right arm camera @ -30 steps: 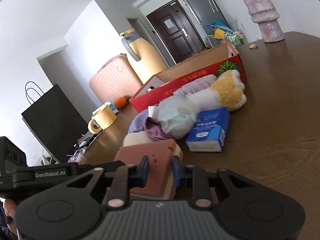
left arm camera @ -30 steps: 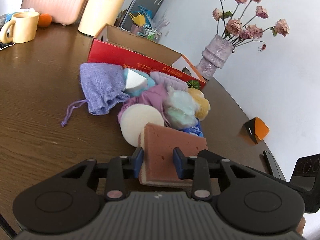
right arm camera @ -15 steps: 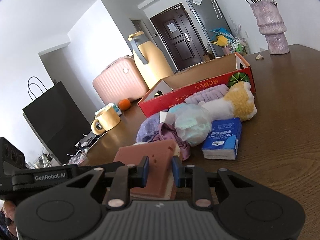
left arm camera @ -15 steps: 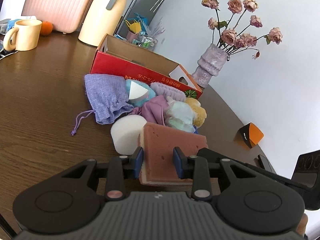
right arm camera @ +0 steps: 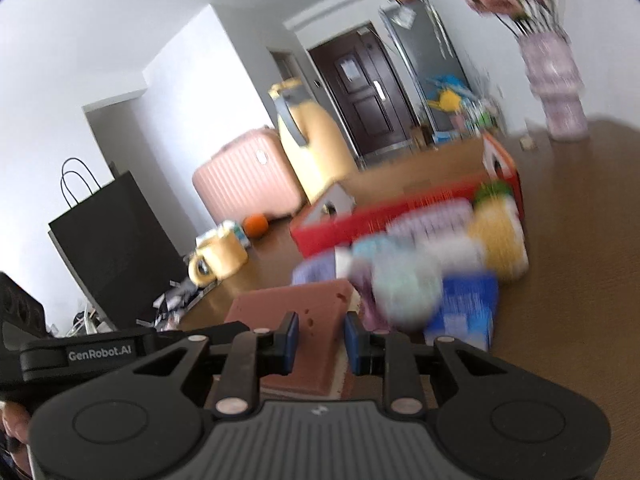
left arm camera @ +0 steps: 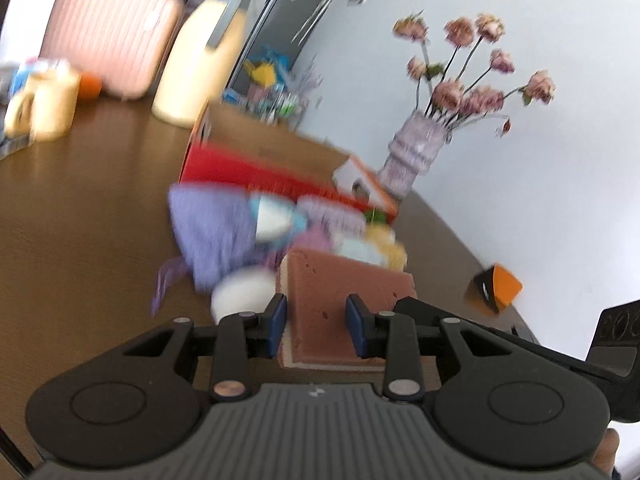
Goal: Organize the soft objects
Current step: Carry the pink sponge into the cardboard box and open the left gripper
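left gripper (left arm camera: 316, 322) and right gripper (right arm camera: 318, 340) each clamped narrow on opposite ends of sponge (left arm camera: 344, 300); sponge long axis spanned between them. red box (left arm camera: 256, 168) lay ahead, beyond soft pile (left arm camera: 240, 224).

White walls (right arm camera: 192, 92), a dark door (right arm camera: 360, 92), and a brown wooden table (left arm camera: 80, 216).

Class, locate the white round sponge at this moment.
In the left wrist view, the white round sponge lies on the table, left of the brown sponge, below the purple pouch.
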A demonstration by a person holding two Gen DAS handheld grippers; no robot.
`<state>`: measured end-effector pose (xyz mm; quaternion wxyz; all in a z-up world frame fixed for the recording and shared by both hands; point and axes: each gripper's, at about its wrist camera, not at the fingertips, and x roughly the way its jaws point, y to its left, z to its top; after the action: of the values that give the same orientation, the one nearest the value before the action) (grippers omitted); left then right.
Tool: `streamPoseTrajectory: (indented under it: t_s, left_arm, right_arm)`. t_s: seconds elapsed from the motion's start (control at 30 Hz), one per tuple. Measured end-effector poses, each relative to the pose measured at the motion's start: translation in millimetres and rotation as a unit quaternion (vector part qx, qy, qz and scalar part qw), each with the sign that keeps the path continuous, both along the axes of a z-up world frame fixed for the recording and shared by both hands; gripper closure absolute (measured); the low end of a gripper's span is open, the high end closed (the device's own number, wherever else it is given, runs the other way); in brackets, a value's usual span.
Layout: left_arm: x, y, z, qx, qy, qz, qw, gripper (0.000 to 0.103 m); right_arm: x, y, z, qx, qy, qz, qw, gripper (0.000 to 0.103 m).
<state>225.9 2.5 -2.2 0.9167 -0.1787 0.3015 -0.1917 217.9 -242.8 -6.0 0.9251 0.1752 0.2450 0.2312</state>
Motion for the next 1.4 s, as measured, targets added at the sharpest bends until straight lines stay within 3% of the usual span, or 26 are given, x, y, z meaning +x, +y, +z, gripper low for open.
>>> streamPoseTrajectory:
  t_s: [0.17, 0.3, 0.47, 0.63, 0.77, 0.8, 0.93, 1.07, 1.13, 1.17, 1.27, 1.3, 1.4]
  left_arm:
    - [78.8, 1.6, 46.8, 0.009, -0.036, -0.007, 0.9993, 0.071]
    - [193.4, 4.5, 68.2, 0.014, -0.006, -0.004, 0.9999, 0.071]
    - [336.2, 3.0, 42.6, 0.038, 0.087, 0.038, 0.9948, 0.071]
    - [417.7, -6.2, 9.9, 0.109, 0.123, 0.05, 0.9852, 0.07]
    - [429.5, -16.1, -1.5, 0.171, 0.109, 0.052, 0.9779, 0.061]
    - [428.3, -15.7, -0.4, 0.175, 0.098, 0.049, 0.9784, 0.057]
    - [418.2, -13.1, 10.5, 0.181, 0.083, 0.046, 0.9789, 0.057]
    - [395.1, -7.2, 35.2, 0.178, 0.063, 0.044, 0.9811, 0.051]
    - [373.1, -2.7, 48.9, 0.182, 0.047, 0.044, 0.9812, 0.039]
    - [365.0, -0.9, 53.2, 0.189, 0.04, 0.044, 0.9803, 0.039]
    - [324.7, 9.8, 62.1, 0.225, 0.016, 0.057, 0.9726, 0.032]
    - [311.8, 13.5, 65.4, 0.232, 0.006, 0.067, 0.9703, 0.025]
    - [265.0, 20.6, 73.8, 0.246, -0.049, 0.094, 0.9635, 0.01]
  right_arm:
    - [96.1, 4.5, 45.5, -0.01, -0.026, 0.0, 1.0, 0.079]
    - [222.6, 12.9, 56.7, -0.006, 0.029, -0.001, 1.0, 0.079]
    - [377.0, 27.0, 21.1, 0.002, 0.146, -0.007, 0.989, 0.079]
    - [459.4, 38.3, -21.5, 0.016, 0.225, -0.012, 0.974, 0.08]
    - [470.2, 56.2, -34.2, -0.02, 0.225, -0.018, 0.974, 0.078]
    - [470.1, 57.7, -34.4, -0.023, 0.223, -0.016, 0.974, 0.078]
    - [457.5, 56.1, -21.4, -0.04, 0.203, -0.022, 0.978, 0.078]
    - [419.0, 33.7, 18.7, -0.072, 0.164, -0.028, 0.983, 0.077]
    - [391.0, 13.8, 39.6, -0.096, 0.136, -0.036, 0.985, 0.065]
    - [378.1, 4.0, 48.0, -0.105, 0.122, -0.042, 0.986, 0.06]
    - [325.8, -26.3, 69.3, -0.15, 0.075, -0.067, 0.983, 0.046]
    - [310.1, -35.7, 74.8, -0.17, 0.06, -0.075, 0.981, 0.041]
    - [261.9, -60.0, 82.5, -0.196, 0.009, -0.108, 0.975, 0.015]
